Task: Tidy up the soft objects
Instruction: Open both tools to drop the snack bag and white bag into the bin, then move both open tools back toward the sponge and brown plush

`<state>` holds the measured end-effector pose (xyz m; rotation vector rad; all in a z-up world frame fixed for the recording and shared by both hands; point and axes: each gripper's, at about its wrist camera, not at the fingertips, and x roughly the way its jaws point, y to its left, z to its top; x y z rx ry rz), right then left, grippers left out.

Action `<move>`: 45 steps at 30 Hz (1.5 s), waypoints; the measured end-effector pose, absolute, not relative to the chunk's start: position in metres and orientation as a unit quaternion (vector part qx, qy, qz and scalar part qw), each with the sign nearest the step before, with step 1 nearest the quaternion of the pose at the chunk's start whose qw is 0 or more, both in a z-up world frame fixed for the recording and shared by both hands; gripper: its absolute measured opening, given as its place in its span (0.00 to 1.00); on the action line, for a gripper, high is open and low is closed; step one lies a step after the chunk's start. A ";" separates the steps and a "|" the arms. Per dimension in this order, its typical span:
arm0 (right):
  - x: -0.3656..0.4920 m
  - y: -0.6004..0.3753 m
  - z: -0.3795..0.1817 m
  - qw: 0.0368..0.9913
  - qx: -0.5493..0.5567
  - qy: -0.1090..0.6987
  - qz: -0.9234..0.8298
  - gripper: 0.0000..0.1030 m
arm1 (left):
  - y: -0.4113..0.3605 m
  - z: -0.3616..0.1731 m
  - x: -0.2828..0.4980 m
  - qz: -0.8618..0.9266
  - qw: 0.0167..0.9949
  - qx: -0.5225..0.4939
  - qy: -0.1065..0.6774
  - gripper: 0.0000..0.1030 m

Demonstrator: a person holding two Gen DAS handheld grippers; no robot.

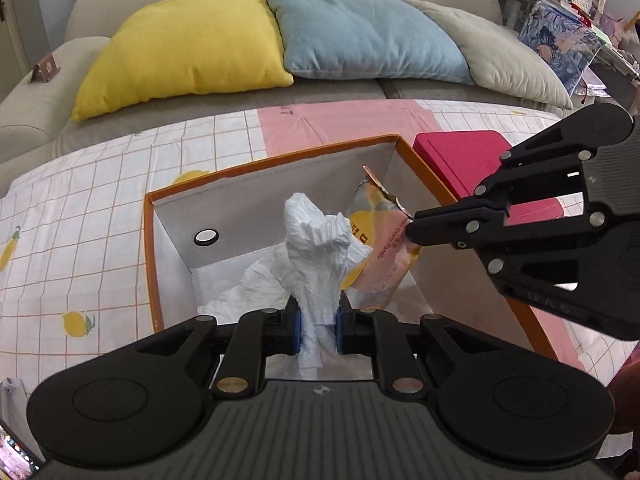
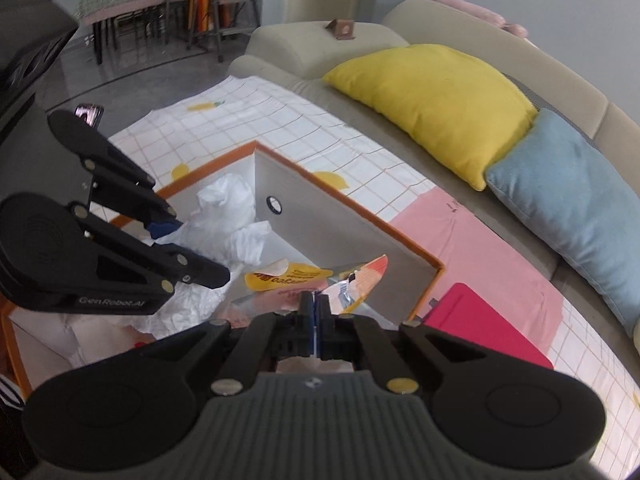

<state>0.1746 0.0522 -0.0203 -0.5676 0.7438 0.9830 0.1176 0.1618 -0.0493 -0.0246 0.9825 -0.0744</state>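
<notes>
White crumpled tissue wad pinched low btwn blue pads of left gripper, jaws nearly closed on its stem, bulk standing above orange-rimmed box, more white paper lying on box floor

Yellow/pink snack pouch clamped at its edge by right gripper, jaws fully closed on thin foil, pouch hanging inside box near far right corner, touching or v. close to tissue wad – can't tell which

Risks, judged:
- tissue thin, grip on narrow twist → likely to tear or slip if pulled sideways
- pouch held by edge only → may swing, catch box wall on lowering
- both grippers crowded over same box → finger clash if either shifts inward
- box light, on soft checked cloth → may skid or tip if a wall gets nudged

Red case just beside box on right side, yellow cushion and blue cushion on sofa beyond, well apart
</notes>
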 end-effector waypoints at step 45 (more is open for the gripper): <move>0.131 -0.042 0.015 0.855 -0.248 0.322 0.321 0.31 | 0.097 0.032 0.057 0.005 0.943 -0.049 0.328 0.70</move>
